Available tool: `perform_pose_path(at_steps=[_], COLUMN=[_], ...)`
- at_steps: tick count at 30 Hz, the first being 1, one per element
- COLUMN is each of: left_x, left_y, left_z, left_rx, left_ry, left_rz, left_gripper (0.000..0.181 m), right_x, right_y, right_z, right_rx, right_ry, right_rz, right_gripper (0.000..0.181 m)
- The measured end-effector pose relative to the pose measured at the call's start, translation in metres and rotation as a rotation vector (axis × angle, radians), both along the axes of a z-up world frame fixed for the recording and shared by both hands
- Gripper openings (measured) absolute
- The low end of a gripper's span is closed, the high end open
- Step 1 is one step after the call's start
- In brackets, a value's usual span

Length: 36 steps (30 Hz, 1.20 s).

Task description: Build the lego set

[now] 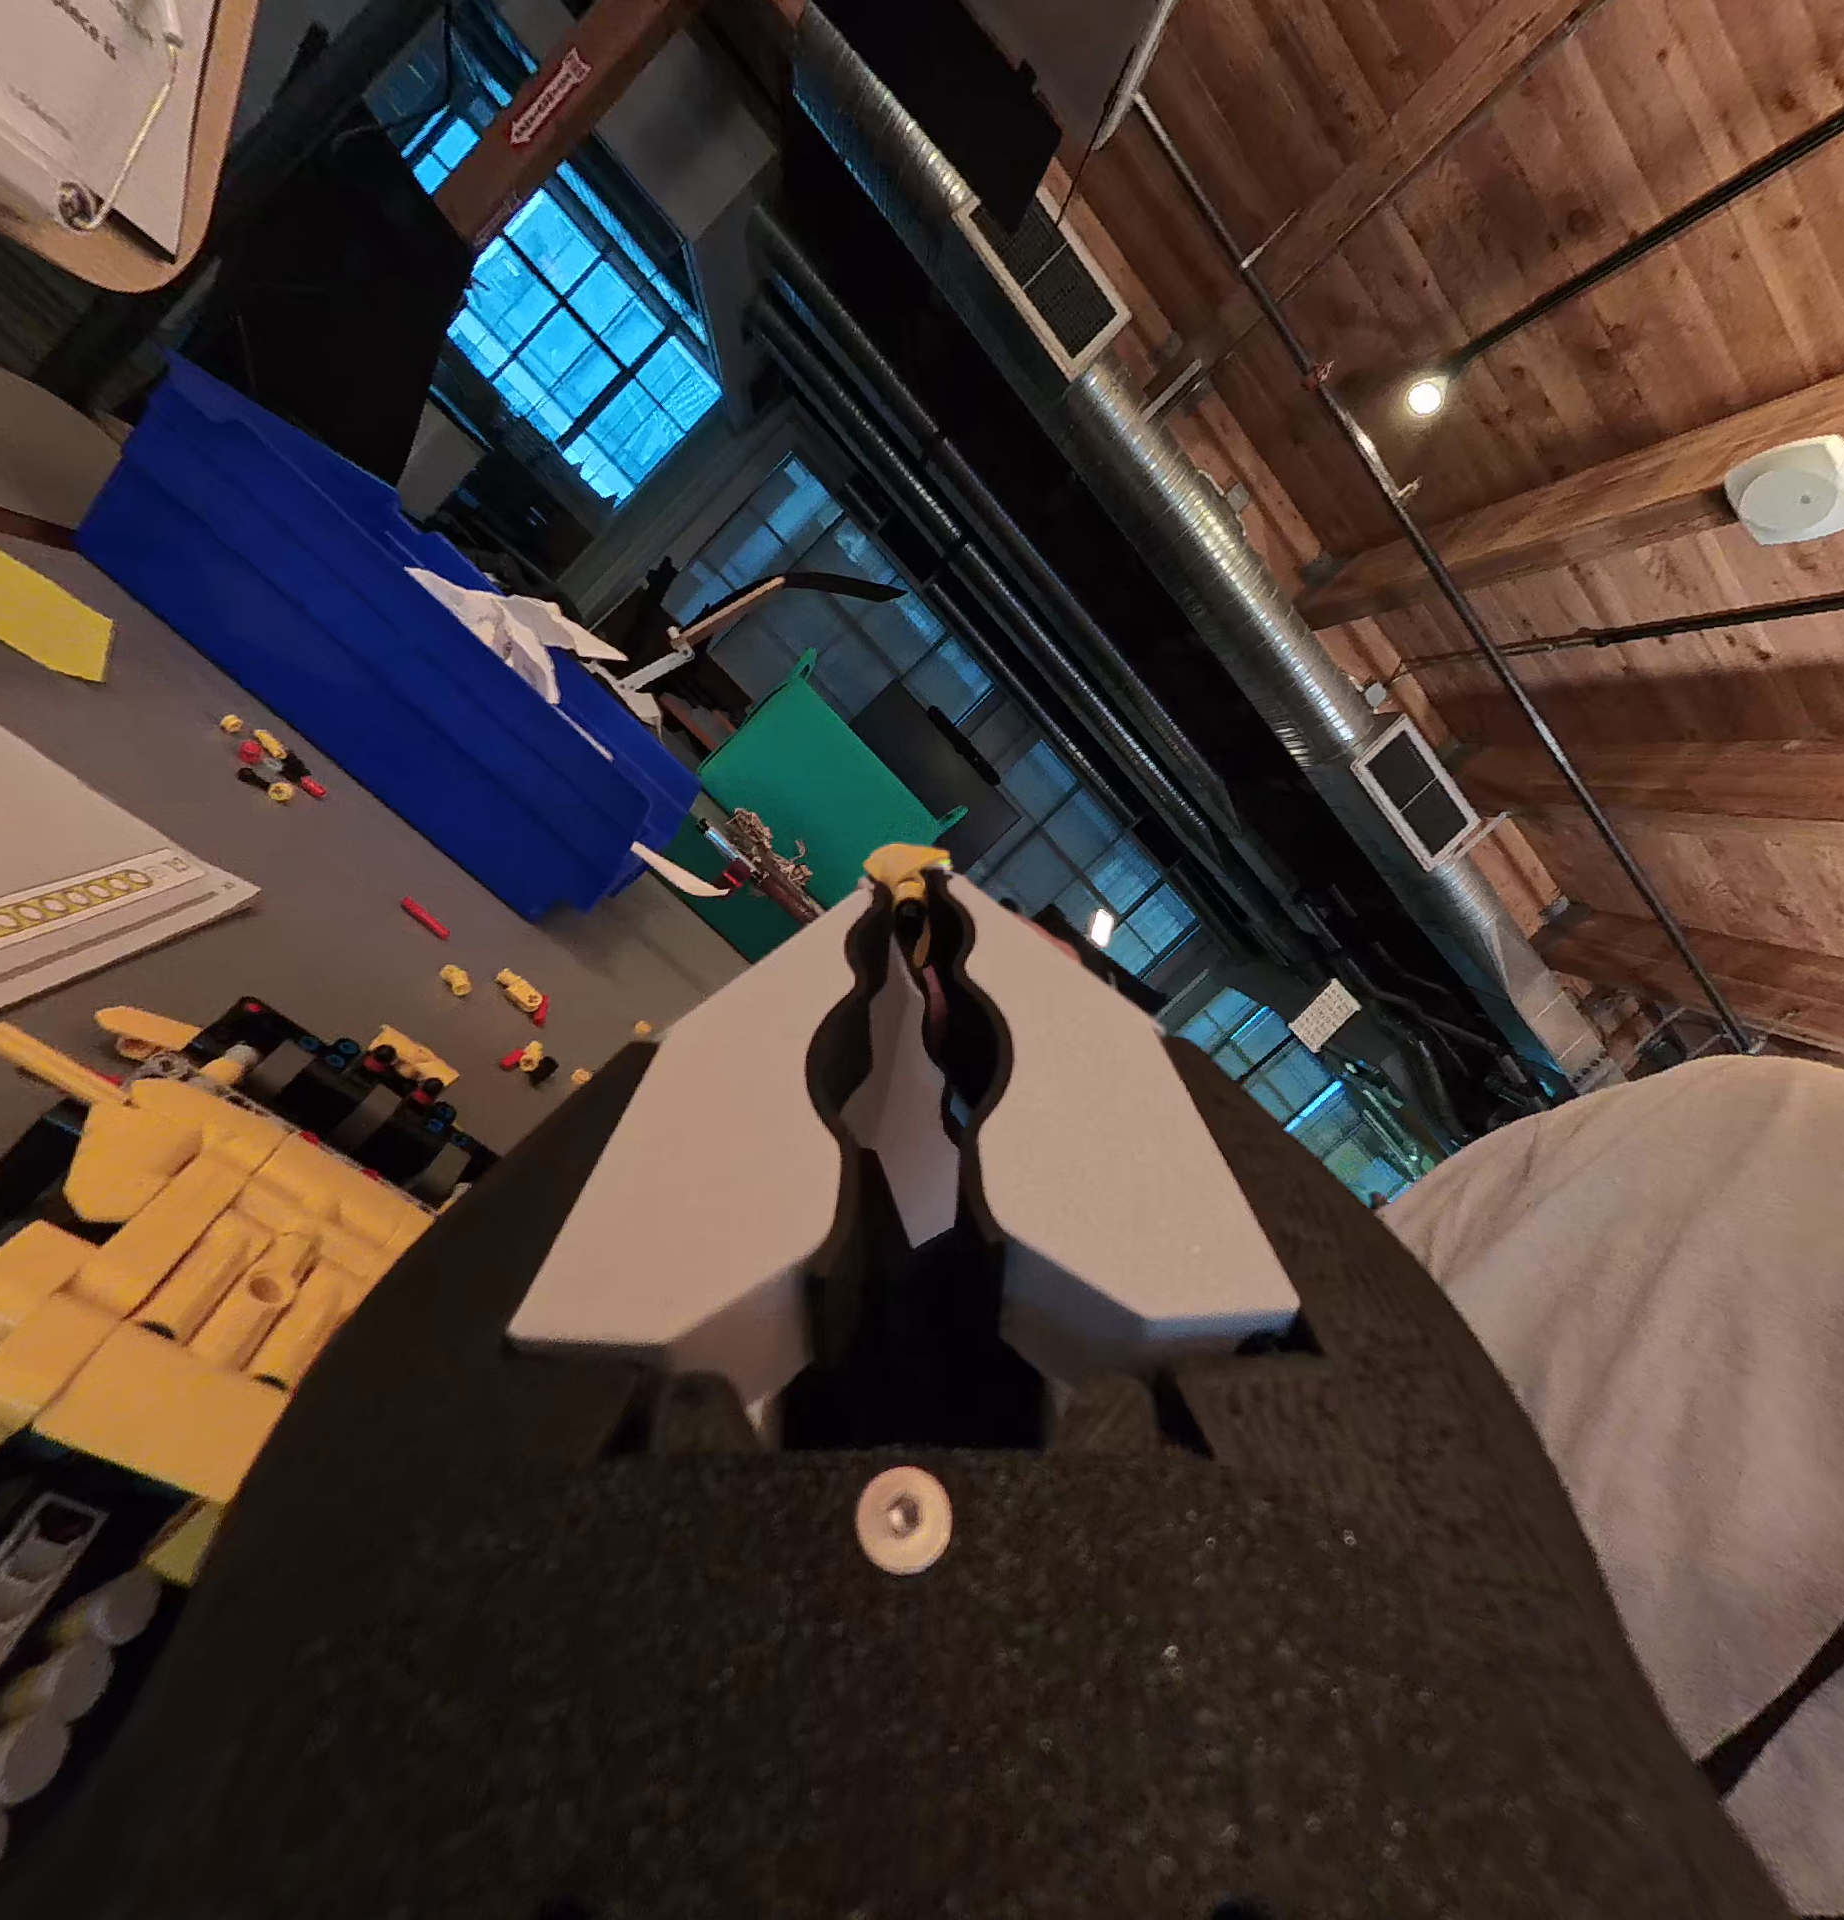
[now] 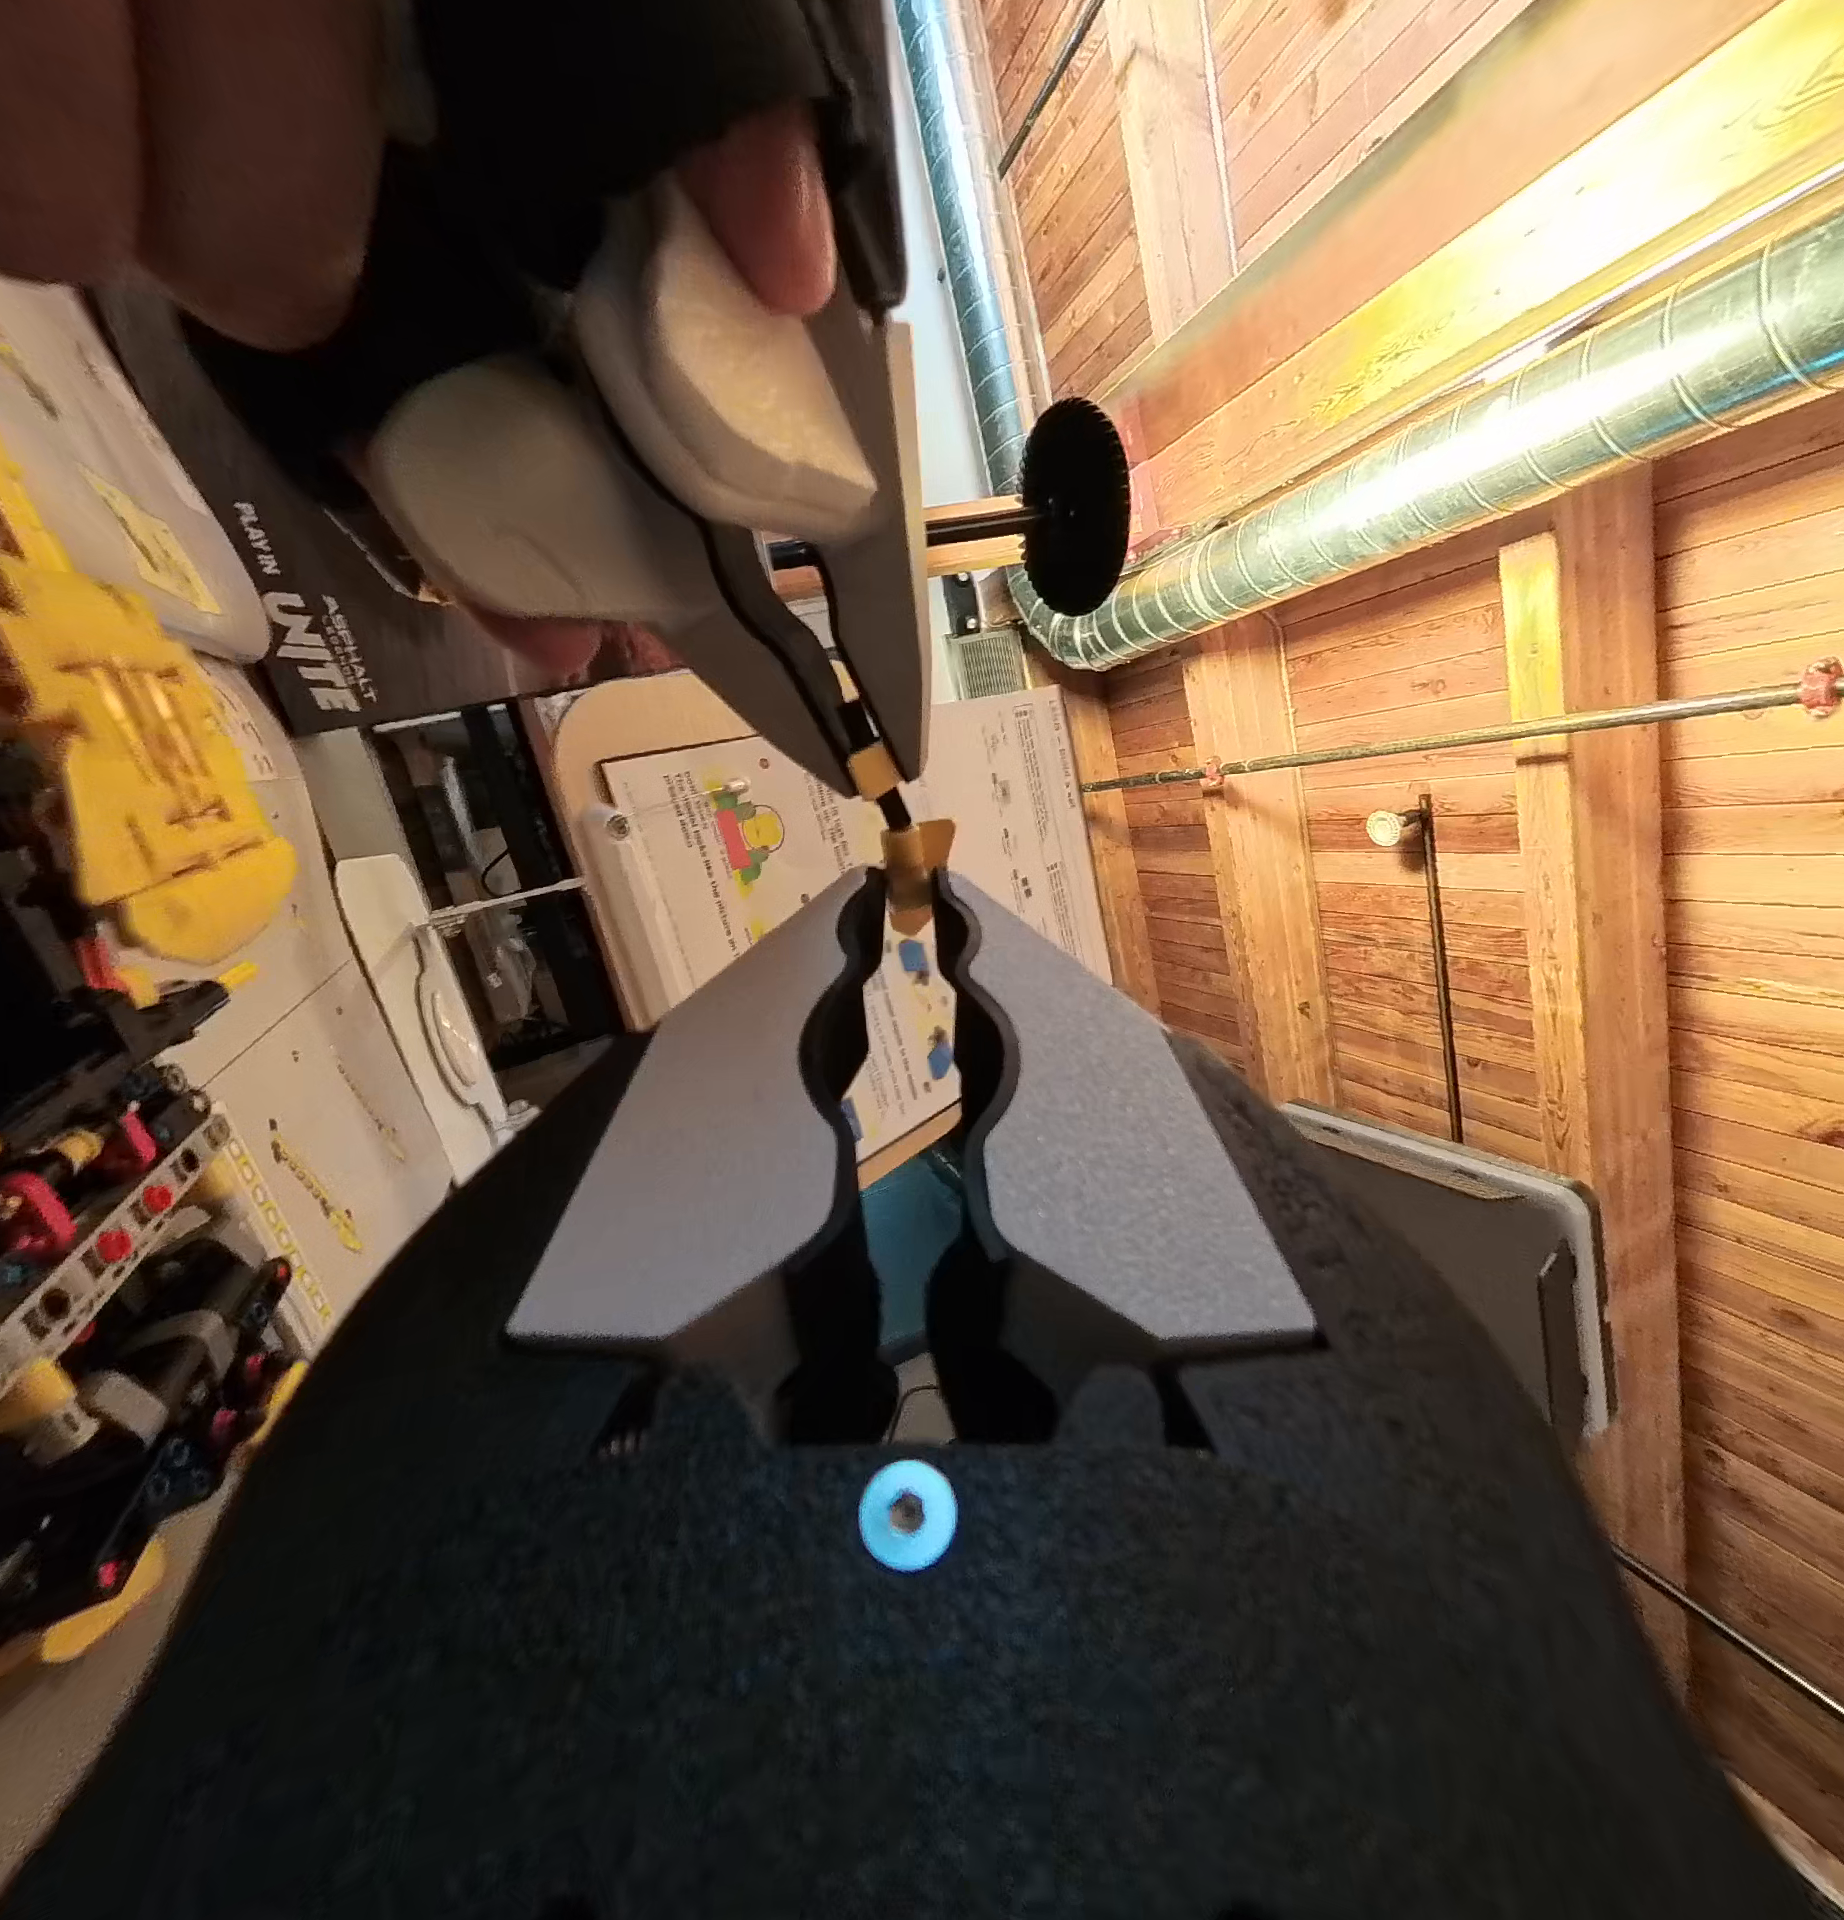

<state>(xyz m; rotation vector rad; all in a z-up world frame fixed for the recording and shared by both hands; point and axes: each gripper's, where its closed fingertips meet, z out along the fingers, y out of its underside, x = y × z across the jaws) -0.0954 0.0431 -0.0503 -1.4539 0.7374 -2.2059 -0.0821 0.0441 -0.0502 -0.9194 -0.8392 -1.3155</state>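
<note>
My left gripper (image 1: 905, 883) is raised off the table and shut on a small yellow piece (image 1: 902, 864) with a black pin. In the right wrist view it (image 2: 876, 774) comes in from the upper left, gripping a yellow bush on a short black axle (image 2: 895, 805). My right gripper (image 2: 913, 888) is shut on a yellow connector (image 2: 916, 852), which meets the end of that axle. A black gear (image 2: 1076, 509) on an axle sticks out behind the left gripper. The yellow and black Lego model (image 1: 201, 1247) lies on the table at lower left, and also shows in the right wrist view (image 2: 118, 727).
A blue bin (image 1: 357, 644) and a green bin (image 1: 824, 790) stand at the back of the grey table. An instruction booklet (image 1: 66, 883) lies at left. Small loose pieces (image 1: 274, 764) are scattered near it. A hand (image 2: 170, 156) holds the left gripper. My left and right fingertips are right by each other.
</note>
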Motion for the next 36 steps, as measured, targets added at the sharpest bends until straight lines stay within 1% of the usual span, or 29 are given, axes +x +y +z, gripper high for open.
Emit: perform_pose_path(at_steps=[2, 3, 4, 6, 8, 9, 11, 12, 13, 15, 16, 17, 19, 20, 22, 24, 28, 31, 34, 36], left_x=[0.003, 0.004, 0.004, 0.003, 0.001, 0.000, 0.000, 0.000, 0.001, 0.004, 0.005, 0.006, 0.008, 0.008, 0.010, 0.010, 0.010, 0.009, 0.008, 0.003], left_y=[0.004, 0.007, 0.011, 0.018, 0.023, 0.025, 0.024, 0.022, 0.021, 0.015, 0.011, 0.008, 0.001, -0.001, -0.004, -0.005, -0.005, -0.004, -0.007, -0.010], left_z=[-0.009, -0.014, -0.018, -0.024, -0.028, -0.028, -0.027, -0.027, -0.027, -0.029, -0.029, -0.029, -0.030, -0.031, -0.032, -0.035, -0.034, -0.033, -0.033, -0.029], left_rx=[0.022, 0.039, 0.058, 0.107, 0.155, 0.171, 0.181, 0.181, 0.183, 0.189, 0.193, 0.199, 0.213, 0.223, 0.251, 0.282, 0.297, 0.299, 0.297, 0.238], left_ry=[0.054, 0.081, 0.102, 0.147, 0.185, 0.190, 0.186, 0.185, 0.185, 0.188, 0.187, 0.186, 0.191, 0.194, 0.204, 0.217, 0.217, 0.216, 0.216, 0.206], left_rz=[0.020, 0.030, 0.047, 0.073, 0.087, 0.102, 0.095, 0.090, 0.086, 0.065, 0.055, 0.045, 0.020, 0.017, 0.010, 0.017, 0.024, 0.025, 0.005, -0.033], left_gripper=[0.006, 0.006, 0.006, 0.006, 0.006, 0.006, 0.006, 0.007, 0.006, 0.006, 0.007, 0.006, 0.006, 0.006, 0.006, 0.006, 0.006, 0.006, 0.006, 0.006], right_x=[0.003, 0.001, -0.002, -0.007, -0.003, -0.001, 0.003, 0.003, 0.002, -0.009, -0.006, 0.001, 0.009, 0.009, 0.011, 0.012, 0.026, 0.026, 0.021, 0.024], right_y=[0.003, 0.003, 0.001, -0.015, -0.043, -0.061, -0.094, -0.112, -0.123, -0.146, -0.152, -0.155, -0.174, -0.178, -0.175, -0.175, -0.162, -0.161, -0.166, -0.160], right_z=[-0.016, -0.030, -0.051, -0.101, -0.135, -0.148, -0.160, -0.161, -0.157, -0.137, -0.134, -0.139, -0.154, -0.159, -0.168, -0.173, -0.177, -0.168, -0.166, -0.166], right_rx=[-0.109, -0.217, -0.368, -0.752, -1.076, -1.240, -1.536, -1.684, -1.787, -1.995, -2.074, -2.112, -2.258, -2.284, -2.251, -2.235, -2.111, -2.019, -1.964, -1.871], right_ry=[0.028, 0.058, 0.096, 0.202, 0.346, 0.435, 0.642, 0.761, 0.886, 1.179, 1.256, 1.287, 1.266, 1.248, 1.190, 1.139, 1.059, 0.972, 0.904, 0.894], right_rz=[0.012, 0.047, 0.094, 0.171, 0.184, 0.193, 0.189, 0.199, 0.223, 0.378, 0.393, 0.352, 0.246, 0.230, 0.196, 0.164, 0.106, 0.157, 0.210, 0.227], right_gripper=[0.007, 0.008, 0.008, 0.008, 0.007, 0.008, 0.008, 0.008, 0.008, 0.008, 0.008, 0.008, 0.008, 0.008, 0.010, 0.019, 0.023, 0.026, 0.027, 0.028])
